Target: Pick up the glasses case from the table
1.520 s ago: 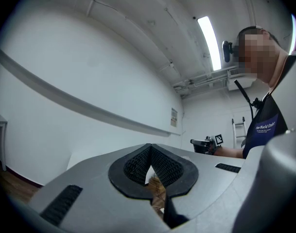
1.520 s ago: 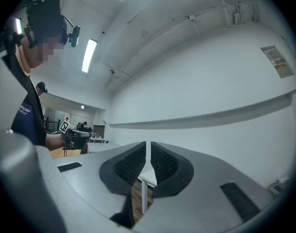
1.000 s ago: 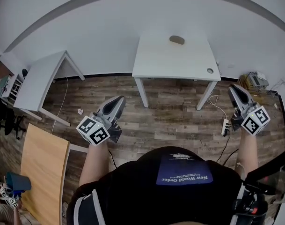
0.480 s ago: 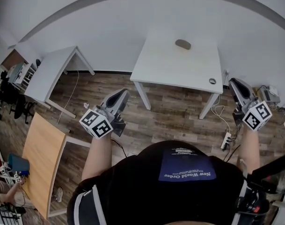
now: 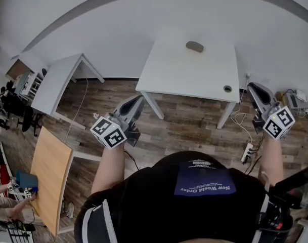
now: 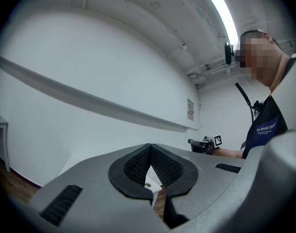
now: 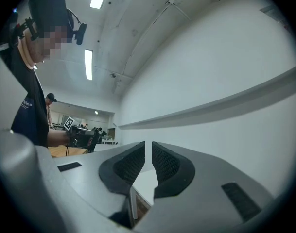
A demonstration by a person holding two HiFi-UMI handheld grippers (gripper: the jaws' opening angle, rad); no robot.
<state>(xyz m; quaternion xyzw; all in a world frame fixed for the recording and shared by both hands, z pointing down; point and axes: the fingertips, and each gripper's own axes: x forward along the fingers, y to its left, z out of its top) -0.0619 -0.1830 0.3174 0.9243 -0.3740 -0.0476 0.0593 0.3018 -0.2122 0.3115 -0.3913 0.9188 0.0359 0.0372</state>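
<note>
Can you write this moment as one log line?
glasses case: on white table, untouched | left gripper: shut, empty, short of table | right gripper: shut, empty, short of table | pickup: not yet done

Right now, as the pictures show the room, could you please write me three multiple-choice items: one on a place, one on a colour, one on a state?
1. Where does the small grey-brown oval glasses case lie?
A on the wood floor
B near the far edge of the rectangular table
C in a gripper

2. What colour is that table's top?
A black
B white
C red

3. How do the fingers of the right gripper stand?
A wide apart
B shut on the case
C together, empty

Key:
1 B, the head view shows it lying there.
2 B, the top is plain white.
3 C, the right gripper view shows them closed with nothing between.
</note>
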